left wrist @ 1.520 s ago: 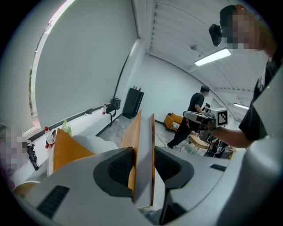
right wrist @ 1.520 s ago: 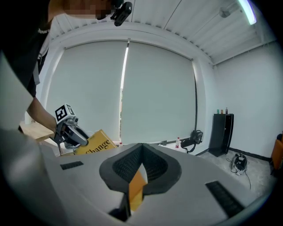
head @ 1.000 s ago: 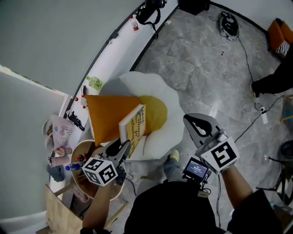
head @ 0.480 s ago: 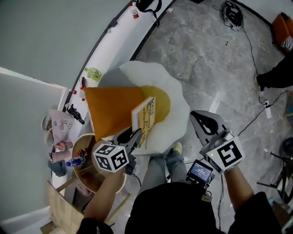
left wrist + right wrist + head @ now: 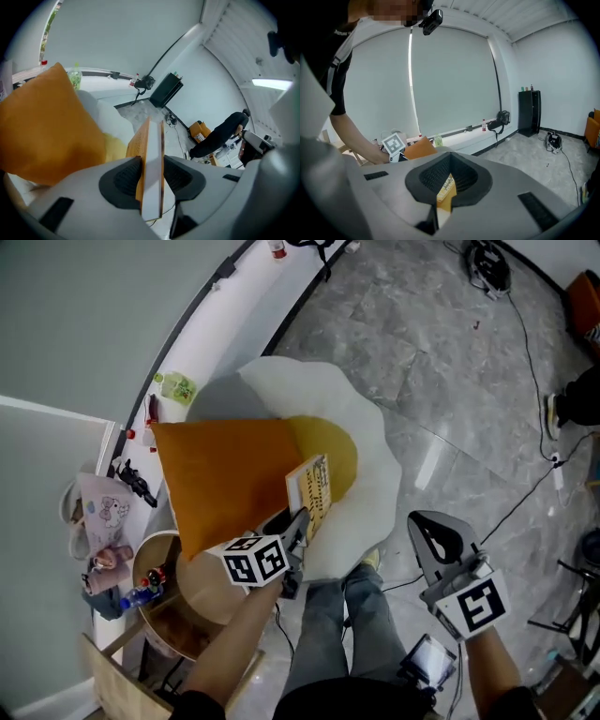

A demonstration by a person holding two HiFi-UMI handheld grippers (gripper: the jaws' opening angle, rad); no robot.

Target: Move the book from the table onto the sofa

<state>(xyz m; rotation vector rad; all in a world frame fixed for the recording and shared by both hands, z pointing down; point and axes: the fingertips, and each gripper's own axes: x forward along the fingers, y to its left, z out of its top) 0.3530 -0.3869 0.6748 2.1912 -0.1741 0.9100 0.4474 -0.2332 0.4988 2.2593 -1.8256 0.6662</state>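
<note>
The book (image 5: 320, 491), yellow-covered, stands on edge between the jaws of my left gripper (image 5: 298, 522), which is shut on its lower end. It hangs over the yellow middle of the white egg-shaped sofa (image 5: 367, 446), beside a big orange cushion (image 5: 225, 474). In the left gripper view both pads press the book (image 5: 152, 159) at my left gripper (image 5: 151, 174), with the cushion (image 5: 42, 131) to the left. My right gripper (image 5: 421, 519) is off the sofa's right side, shut and holding nothing. In the right gripper view the book (image 5: 446, 189) shows beyond my right gripper (image 5: 449, 164).
A round wooden table (image 5: 150, 563) with a bottle and small items stands left of the sofa, a wooden frame (image 5: 117, 671) below it. The windowsill (image 5: 202, 343) carries bottles. Cables (image 5: 525, 324) cross the floor; another person (image 5: 581, 395) is at the right edge.
My left gripper has carried the book down and to the right, closer to the sofa's yellow middle. My right gripper has dropped lower too, staying shut and apart from the book.
</note>
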